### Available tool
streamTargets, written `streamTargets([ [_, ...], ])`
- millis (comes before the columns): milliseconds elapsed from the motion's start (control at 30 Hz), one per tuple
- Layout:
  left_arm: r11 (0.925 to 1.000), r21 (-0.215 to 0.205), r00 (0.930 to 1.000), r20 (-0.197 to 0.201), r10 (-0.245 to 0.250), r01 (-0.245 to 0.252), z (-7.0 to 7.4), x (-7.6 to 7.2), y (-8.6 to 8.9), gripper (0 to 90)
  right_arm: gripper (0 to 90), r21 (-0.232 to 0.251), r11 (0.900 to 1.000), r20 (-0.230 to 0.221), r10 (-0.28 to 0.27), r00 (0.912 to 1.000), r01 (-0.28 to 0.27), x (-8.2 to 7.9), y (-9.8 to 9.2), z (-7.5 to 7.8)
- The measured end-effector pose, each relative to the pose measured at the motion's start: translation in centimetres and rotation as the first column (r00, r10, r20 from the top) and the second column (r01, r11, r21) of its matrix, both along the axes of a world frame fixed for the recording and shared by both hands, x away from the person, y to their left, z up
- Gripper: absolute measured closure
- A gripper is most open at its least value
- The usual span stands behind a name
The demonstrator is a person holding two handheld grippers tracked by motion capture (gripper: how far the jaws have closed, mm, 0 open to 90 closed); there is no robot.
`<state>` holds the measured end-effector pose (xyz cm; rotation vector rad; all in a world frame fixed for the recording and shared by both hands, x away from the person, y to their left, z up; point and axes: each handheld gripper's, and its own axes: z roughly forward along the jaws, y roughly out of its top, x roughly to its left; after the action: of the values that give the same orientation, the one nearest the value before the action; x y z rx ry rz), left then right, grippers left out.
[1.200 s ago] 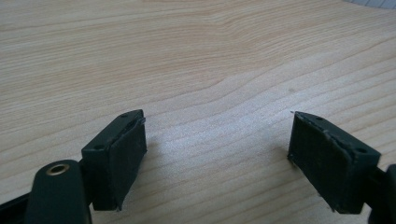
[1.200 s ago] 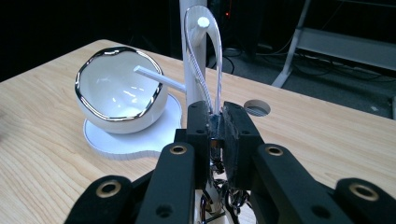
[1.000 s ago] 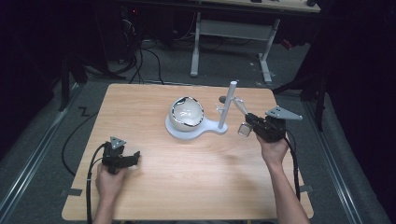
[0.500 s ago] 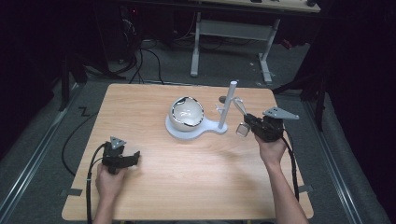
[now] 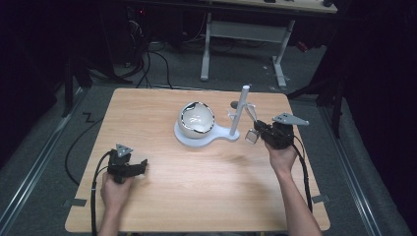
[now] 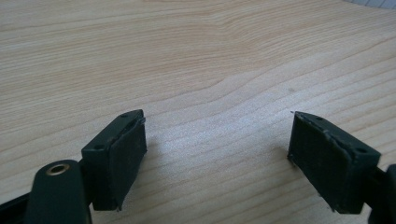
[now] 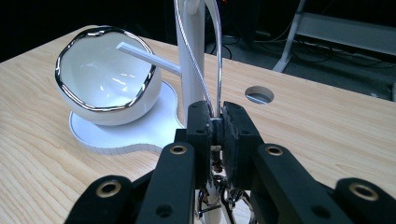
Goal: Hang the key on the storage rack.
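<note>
The right hand-held gripper (image 7: 217, 128) is seen clamped on a thin silvery chain (image 7: 218, 60), its jaws pressed together just in front of a white upright post (image 7: 190, 56). The chain loops up along that post. The post rises from a flat white base (image 5: 206, 136), on which a white bowl with a silver rim (image 5: 196, 119) is tilted. The left hand-held gripper (image 6: 217, 154) is held low over the bare wooden tabletop (image 5: 196, 187), jaws wide apart, well away from the stand.

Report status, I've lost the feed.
Left gripper open over bare table. Right gripper shut on thin wire loop beside white post. White bowl on stand.
</note>
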<state>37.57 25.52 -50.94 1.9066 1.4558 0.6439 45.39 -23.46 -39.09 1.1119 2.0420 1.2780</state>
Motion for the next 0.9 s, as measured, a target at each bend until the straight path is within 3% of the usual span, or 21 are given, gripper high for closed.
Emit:
streamTargets([
  [900,1.0000,0.000,1.0000,0.000,0.000,0.000,0.0,0.0,0.0,19.5,81.7,0.007,1.000,-0.018,-0.015,0.9997,0.015,1.5,1.2,-1.6],
])
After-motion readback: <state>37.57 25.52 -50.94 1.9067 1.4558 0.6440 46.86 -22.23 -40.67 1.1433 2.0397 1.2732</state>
